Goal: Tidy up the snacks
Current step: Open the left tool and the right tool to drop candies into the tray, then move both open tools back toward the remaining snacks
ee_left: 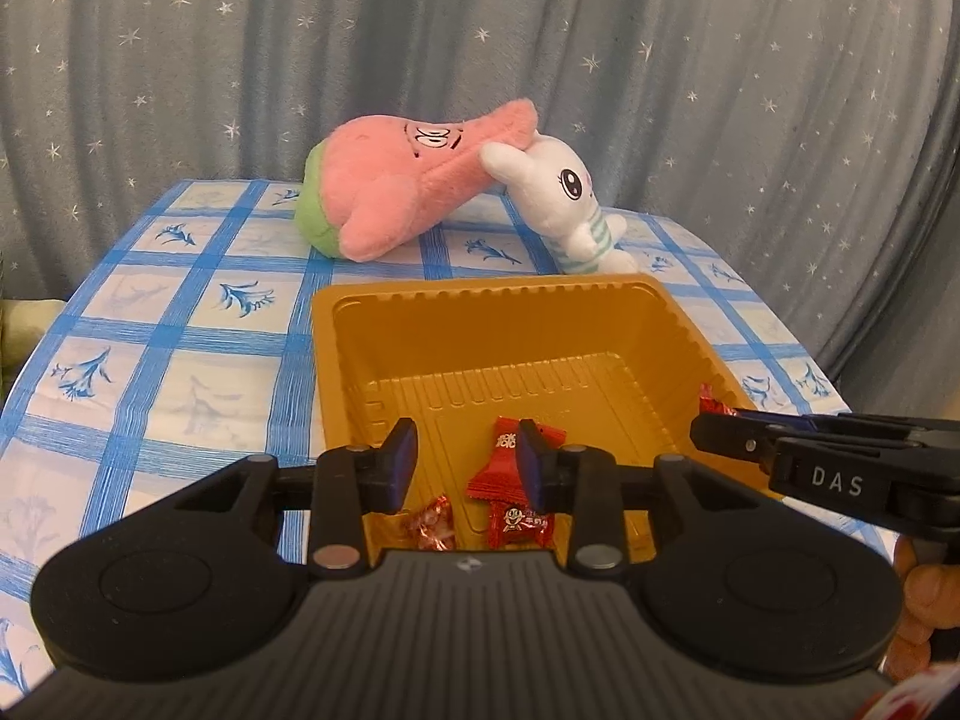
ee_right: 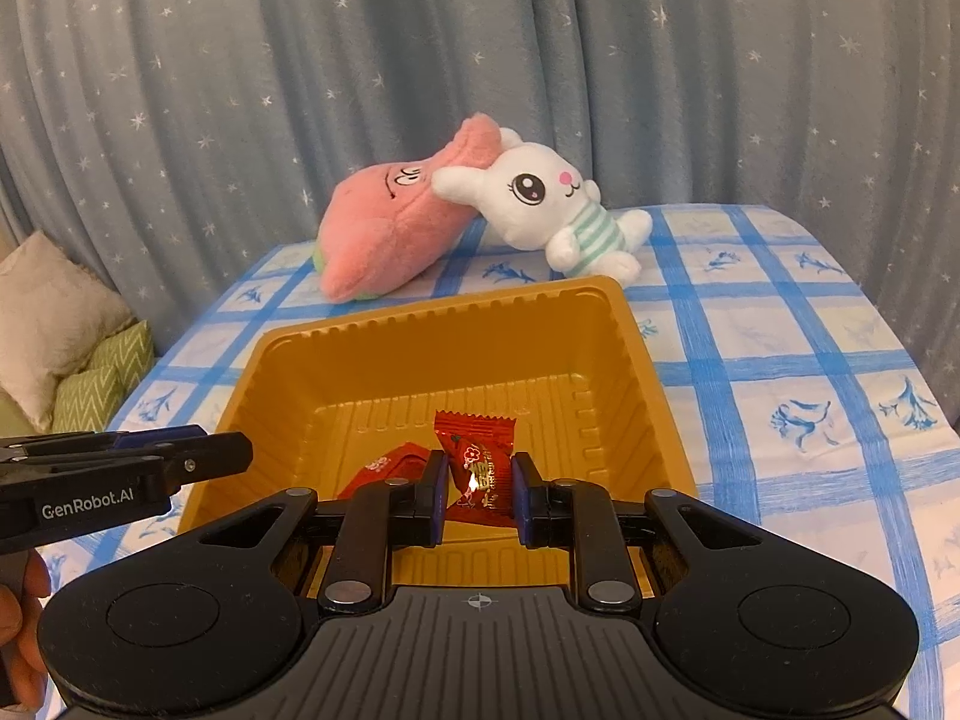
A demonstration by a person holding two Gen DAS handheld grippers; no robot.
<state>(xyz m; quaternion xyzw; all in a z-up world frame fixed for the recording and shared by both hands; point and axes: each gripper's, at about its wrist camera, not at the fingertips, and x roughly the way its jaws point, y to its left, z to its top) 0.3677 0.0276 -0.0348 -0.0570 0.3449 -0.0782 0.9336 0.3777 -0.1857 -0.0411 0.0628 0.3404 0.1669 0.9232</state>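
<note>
a red wrapped candy (ee_right: 480, 468) is being pinched between the blue pads of the right gripper (ee_right: 478, 495), and it is being held above the near part of the gold tray (ee_right: 636, 354). the wrapper is being gripped only by its lower half; the crimped top edge is standing free at 12 o'clock of the jaws.

the left gripper (ee_left: 467, 459) is being held spread, with nothing between its fingers, over the near edge of the same tray. under it, a flat red packet (ee_left: 507, 462) is lying at 12 o'clock, a crinkled foil candy (ee_left: 431, 521) at 7 o'clock, and a candy with a cartoon face (ee_left: 519, 525) at 5 o'clock. in the right wrist view the packet is being seen only as a red corner, partly hidden behind the left finger.

several risks are being judged from here. the smooth wrapper is probably slippery, so the candy could slide out sideways if it is being released while the tool is tilted. the tray looks thin and light, so it could be pushed over the checked tablecloth (ee_right: 828, 360) if its rim is being touched. the two tools are being held close together, the right one at 3 o'clock of the left one, so a collision is possible. the pink plush (ee_left: 396, 186) and the white rabbit plush (ee_left: 564, 204) are lying well apart at 12 o'clock, so no trouble is being expected there.
</note>
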